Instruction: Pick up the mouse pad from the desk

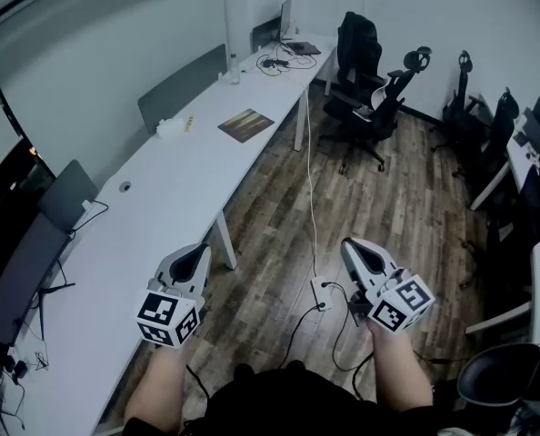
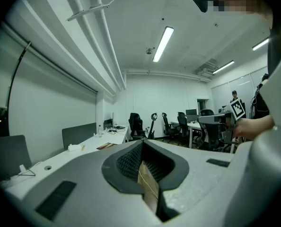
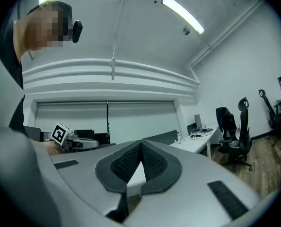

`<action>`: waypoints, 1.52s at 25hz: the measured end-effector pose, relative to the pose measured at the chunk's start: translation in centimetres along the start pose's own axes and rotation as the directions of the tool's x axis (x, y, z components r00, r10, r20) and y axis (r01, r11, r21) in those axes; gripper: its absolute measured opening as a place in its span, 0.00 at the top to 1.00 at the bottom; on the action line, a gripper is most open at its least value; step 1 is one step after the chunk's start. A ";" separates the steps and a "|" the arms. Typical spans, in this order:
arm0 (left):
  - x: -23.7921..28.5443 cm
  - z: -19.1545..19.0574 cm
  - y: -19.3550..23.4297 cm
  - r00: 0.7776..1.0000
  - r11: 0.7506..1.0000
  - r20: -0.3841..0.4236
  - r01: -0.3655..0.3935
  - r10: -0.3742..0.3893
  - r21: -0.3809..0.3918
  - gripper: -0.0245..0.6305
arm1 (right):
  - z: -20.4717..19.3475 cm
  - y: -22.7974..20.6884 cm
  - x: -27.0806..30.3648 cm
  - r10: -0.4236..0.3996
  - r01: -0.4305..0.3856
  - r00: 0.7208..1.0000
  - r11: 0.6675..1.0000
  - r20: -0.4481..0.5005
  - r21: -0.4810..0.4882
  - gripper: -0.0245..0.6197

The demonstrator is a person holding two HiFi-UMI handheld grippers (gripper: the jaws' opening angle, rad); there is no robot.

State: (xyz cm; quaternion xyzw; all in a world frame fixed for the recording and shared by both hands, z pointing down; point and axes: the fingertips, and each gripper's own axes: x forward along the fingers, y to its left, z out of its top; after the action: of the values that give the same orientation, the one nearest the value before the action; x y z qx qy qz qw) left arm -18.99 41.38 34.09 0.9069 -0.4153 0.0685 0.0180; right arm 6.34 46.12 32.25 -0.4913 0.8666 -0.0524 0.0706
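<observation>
On desk (image 1: 175, 189) at L, 1 mouse pad (image 1: 246, 124)

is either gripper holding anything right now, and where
Nothing is held. The left gripper and right gripper are shut, empty; the mouse pad lies on the desk.

That flat brown rectangular pad (image 1: 246, 124) way down my long white desk (image 1: 161, 207) is tiny here, probably the mouse pad; desk's near end runs off-frame.
</observation>
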 end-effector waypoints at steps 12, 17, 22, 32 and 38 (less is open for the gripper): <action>0.2 -1.1 2.3 1.000 1.000 -0.003 0.008 -0.008 -0.026 0.95 | -1.1 1.3 0.4 -0.030 0.030 0.999 0.999 -0.032 -0.016 0.96; 1.8 -1.1 0.2 1.000 1.000 -0.012 0.016 -0.016 -0.025 0.95 | -1.4 -0.5 -2.3 -0.051 0.052 0.998 0.999 -0.019 0.011 0.96; 3.2 -0.8 -2.8 1.000 1.000 -0.019 0.008 -0.008 -0.012 0.95 | -0.6 -3.6 -5.9 -0.066 0.066 0.998 0.997 0.014 0.042 0.96; 5.5 0.0 -7.3 1.000 1.000 -0.019 0.006 -0.006 0.012 0.95 | 0.3 -8.9 -11.4 -0.089 0.087 0.996 0.993 0.029 0.077 0.96; 7.8 -0.3 -7.8 1.000 1.000 -0.022 0.016 -0.015 0.005 0.95 | -1.0 -9.8 -10.2 -0.062 0.061 0.998 0.993 0.006 0.104 0.96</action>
State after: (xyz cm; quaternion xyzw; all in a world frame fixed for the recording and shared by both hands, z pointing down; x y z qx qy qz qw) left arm -8.08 40.63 35.69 0.9094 -0.4079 0.0792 0.0209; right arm 19.67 49.90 35.52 -0.5135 0.8469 -0.0971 0.0982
